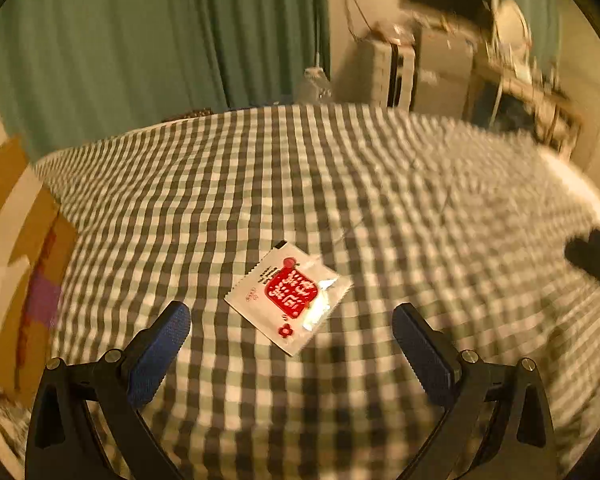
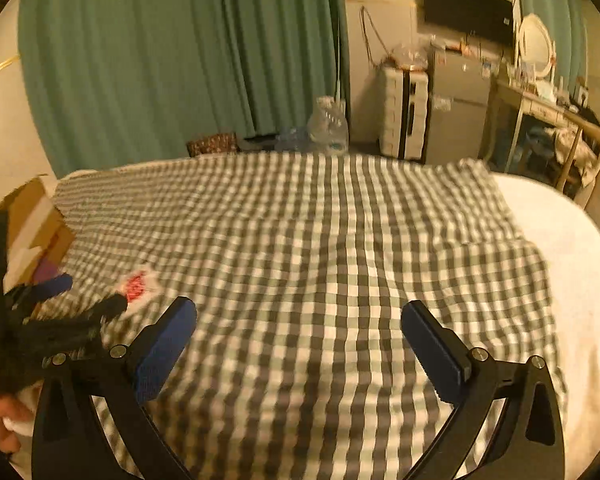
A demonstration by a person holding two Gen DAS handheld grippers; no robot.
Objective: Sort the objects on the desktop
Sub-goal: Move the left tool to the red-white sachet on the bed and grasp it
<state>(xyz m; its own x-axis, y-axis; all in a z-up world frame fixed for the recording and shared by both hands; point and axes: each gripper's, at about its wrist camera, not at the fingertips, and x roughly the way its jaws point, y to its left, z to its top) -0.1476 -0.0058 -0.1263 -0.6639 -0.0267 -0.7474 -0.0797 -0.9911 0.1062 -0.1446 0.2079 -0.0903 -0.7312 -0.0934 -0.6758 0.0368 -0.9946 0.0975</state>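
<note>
A white sachet with a red label (image 1: 288,298) lies flat on the green-and-white checked cloth (image 1: 340,184). My left gripper (image 1: 292,320) is open, its blue-padded fingers either side of the sachet and just short of it. In the right wrist view the sachet (image 2: 138,284) shows blurred at the left, with the left gripper (image 2: 84,294) over it. My right gripper (image 2: 300,318) is open and empty above bare cloth (image 2: 320,240).
A cardboard box (image 1: 24,264) stands off the cloth's left edge, also in the right wrist view (image 2: 36,224). Green curtains, a clear water jug (image 2: 328,124), a white drawer unit (image 2: 404,108) and a cluttered desk (image 2: 548,120) stand beyond. White bedding (image 2: 580,280) lies right.
</note>
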